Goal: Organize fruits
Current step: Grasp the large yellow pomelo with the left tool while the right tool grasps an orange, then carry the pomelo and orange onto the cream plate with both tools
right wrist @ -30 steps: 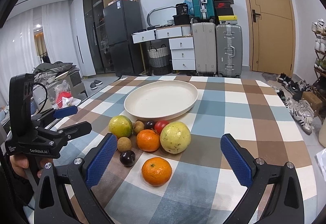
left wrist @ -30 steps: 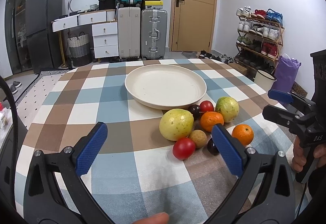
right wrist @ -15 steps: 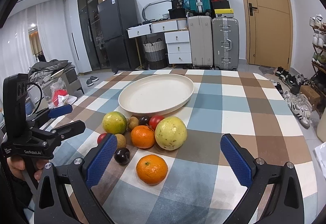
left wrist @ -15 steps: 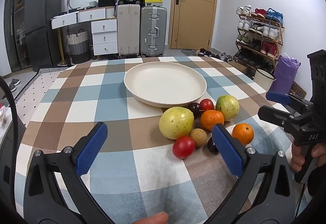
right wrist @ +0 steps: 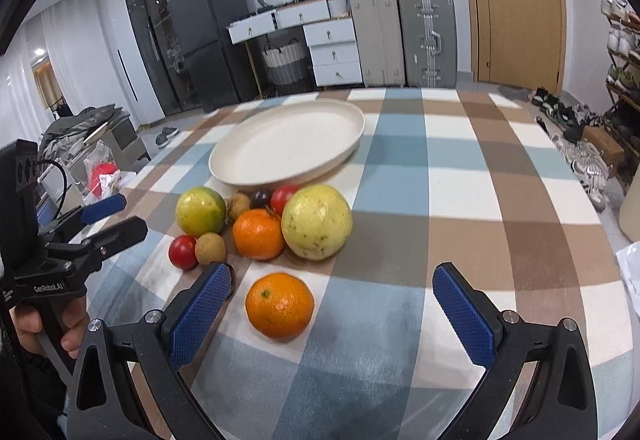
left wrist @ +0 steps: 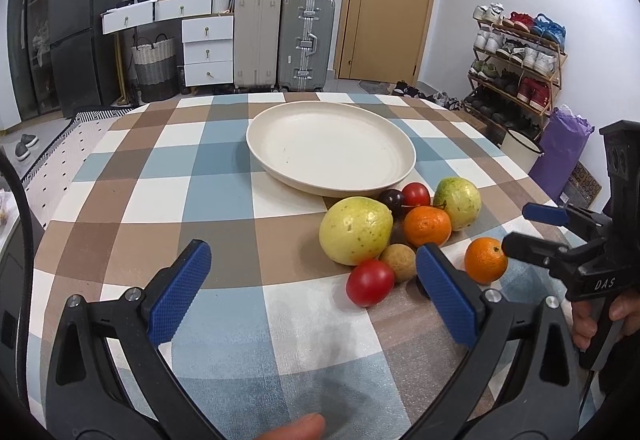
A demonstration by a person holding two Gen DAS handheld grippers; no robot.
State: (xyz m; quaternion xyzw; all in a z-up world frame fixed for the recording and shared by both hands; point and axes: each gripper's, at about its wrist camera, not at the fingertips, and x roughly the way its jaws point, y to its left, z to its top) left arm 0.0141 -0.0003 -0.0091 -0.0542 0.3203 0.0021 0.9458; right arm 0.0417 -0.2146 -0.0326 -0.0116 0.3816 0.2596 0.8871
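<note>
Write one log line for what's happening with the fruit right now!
plate: empty | fruit pile: on table beside plate | left gripper: open | right gripper: open, near lone orange

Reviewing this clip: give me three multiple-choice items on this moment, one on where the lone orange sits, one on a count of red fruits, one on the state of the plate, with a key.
1. Where is the lone orange?
A. on the plate
B. on the tablecloth, apart from the pile
C. held in a gripper

2. How many red tomatoes are on the table?
A. one
B. two
C. four

3. The plate is:
A. empty
B. holding fruit
C. upside down

Key: 1 B, it lies alone nearest the right gripper, whose jaws are open. 2 B, one tomato at the pile's near edge, another tomato by the plate. 3 A, its cream inside is bare.
</note>
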